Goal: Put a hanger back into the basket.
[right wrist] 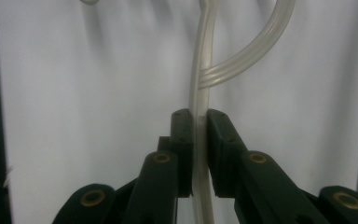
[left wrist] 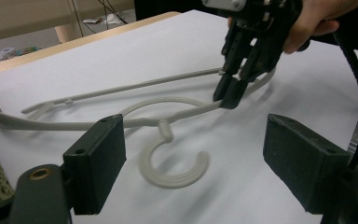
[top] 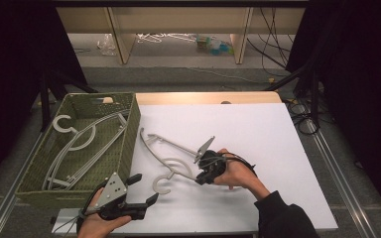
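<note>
Right gripper (top: pixel 202 174) at frame centre, jaws clamped on white plastic hanger (top: pixel 171 153); left gripper (top: pixel 140 189) lower left, jaws open, empty.

surface: white table (top: pixel 258 129) | on it: pale hanger (top: pixel 171 157), green woven basket (top: pixel 129 129), seemingly overhanging left edge

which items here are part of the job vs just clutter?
In the job:
- hanger on the table, clamped by the right hand-held gripper
- green basket with hangers inside
- left hand-held gripper, open, idle

Lying about:
- cables on the floor
- bottles under the far bench
</note>
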{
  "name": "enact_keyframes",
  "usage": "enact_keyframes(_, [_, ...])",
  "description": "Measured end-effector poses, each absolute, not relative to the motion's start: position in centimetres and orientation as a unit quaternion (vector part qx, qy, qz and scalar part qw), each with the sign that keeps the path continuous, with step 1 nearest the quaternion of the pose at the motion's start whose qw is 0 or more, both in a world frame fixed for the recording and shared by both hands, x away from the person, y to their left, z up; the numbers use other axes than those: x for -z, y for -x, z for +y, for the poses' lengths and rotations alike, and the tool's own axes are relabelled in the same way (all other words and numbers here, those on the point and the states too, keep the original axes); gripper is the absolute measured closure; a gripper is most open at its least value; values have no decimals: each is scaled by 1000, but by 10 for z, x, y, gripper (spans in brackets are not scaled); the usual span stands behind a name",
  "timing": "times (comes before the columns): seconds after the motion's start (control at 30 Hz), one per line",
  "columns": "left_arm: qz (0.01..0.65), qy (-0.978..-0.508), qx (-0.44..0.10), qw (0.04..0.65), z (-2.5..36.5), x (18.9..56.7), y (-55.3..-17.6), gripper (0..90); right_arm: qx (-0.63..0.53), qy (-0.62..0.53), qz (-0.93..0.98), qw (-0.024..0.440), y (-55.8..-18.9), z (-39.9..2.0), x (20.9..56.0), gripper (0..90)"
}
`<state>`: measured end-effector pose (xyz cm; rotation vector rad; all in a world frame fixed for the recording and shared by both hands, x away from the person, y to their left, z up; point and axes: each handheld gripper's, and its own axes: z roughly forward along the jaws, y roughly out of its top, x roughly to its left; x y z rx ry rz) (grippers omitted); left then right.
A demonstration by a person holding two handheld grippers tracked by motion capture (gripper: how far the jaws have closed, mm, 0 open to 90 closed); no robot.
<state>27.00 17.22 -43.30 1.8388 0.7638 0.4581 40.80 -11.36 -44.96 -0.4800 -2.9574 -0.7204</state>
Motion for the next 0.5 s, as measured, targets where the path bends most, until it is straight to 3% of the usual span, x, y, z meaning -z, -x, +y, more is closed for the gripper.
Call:
enact_keyframes(0.2, [316,-782,-210,495,163,426,-288,227,244,147,-957,48,-401,-137,443,819])
enact_keyframes(0.5, [301,-820,-193,447,128,422,-317,264,256,122,-957,63,-385,-156,429,819])
